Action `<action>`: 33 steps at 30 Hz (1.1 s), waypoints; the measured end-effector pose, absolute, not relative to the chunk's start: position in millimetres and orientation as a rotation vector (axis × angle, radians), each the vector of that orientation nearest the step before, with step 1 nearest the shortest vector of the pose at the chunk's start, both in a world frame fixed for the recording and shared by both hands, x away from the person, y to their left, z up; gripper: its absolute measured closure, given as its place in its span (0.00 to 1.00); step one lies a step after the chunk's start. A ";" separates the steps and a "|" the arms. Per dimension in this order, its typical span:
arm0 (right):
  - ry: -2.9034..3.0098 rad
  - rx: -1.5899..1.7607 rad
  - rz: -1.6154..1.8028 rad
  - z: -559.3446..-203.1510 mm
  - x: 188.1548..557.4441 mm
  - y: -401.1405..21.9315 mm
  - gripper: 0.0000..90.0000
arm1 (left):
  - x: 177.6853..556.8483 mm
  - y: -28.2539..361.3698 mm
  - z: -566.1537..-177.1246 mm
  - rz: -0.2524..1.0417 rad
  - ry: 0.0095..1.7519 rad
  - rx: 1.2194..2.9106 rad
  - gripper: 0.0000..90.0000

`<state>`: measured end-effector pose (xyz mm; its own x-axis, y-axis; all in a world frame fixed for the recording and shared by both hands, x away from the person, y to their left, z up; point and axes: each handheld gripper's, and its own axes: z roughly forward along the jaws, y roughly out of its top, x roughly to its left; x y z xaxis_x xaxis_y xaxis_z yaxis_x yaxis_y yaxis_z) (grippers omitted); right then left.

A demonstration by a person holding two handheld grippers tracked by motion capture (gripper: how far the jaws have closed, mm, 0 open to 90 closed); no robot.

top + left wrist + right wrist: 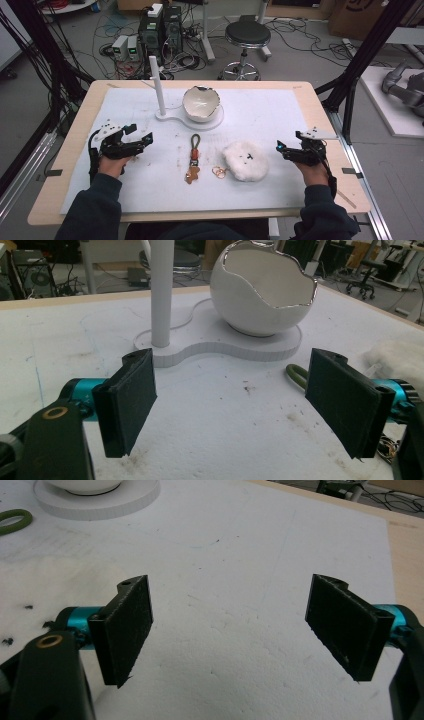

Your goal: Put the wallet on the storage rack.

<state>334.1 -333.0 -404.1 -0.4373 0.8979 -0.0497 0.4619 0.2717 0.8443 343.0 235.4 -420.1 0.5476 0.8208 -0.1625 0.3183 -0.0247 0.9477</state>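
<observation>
A white broken-egg-shaped bowl (pixel 201 103) (pixel 260 290) sits on a white stand base (pixel 215 121) (pixel 240 347) beside an upright white post (pixel 157 85) (pixel 161 290). In front of it lies a keychain (pixel 193 157) with a green loop (pixel 296 376) (pixel 12 520) and a gingerbread-like charm. A white fluffy plush (pixel 245 160) (pixel 45 585) rests to its right, with a small copper ring piece (pixel 219 171) between them. My left gripper (pixel 142 139) (pixel 237 400) rests open at the sheet's left. My right gripper (pixel 281 147) (pixel 232 630) rests open at the right, just beside the plush. Nothing is between either pair of jaws.
A white foam sheet (pixel 260 115) covers the wooden table (pixel 75 130). Behind the table stand a black stool (pixel 247 37), computer boxes (pixel 160 30) and floor cables. Black frame posts (pixel 350 80) rise at both sides.
</observation>
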 end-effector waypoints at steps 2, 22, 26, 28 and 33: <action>2.012 1.212 1.068 -405.2 334.1 -333.7 0.21 | 343.6 234.3 -420.0 0.530 0.987 1.600 0.23; 2.078 1.213 1.170 -406.7 332.9 -323.3 0.49 | 337.0 231.1 -420.0 0.510 0.952 1.635 0.23; 2.142 1.204 1.171 -410.5 337.4 -315.3 0.50 | 337.0 231.6 -421.4 0.509 0.955 1.639 0.23; 2.183 1.214 1.153 -415.9 341.1 -310.4 0.40 | 337.2 231.6 -422.0 0.504 0.958 1.644 0.23; 2.336 1.214 1.090 -428.2 346.5 -298.8 0.30 | 337.9 229.9 -422.9 0.499 0.958 1.652 0.23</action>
<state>346.5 -298.8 -428.2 -0.6021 0.7941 0.0831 0.5738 0.3579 0.7366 337.9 229.9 -422.9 0.5834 0.7979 -0.1517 0.3327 -0.0644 0.9408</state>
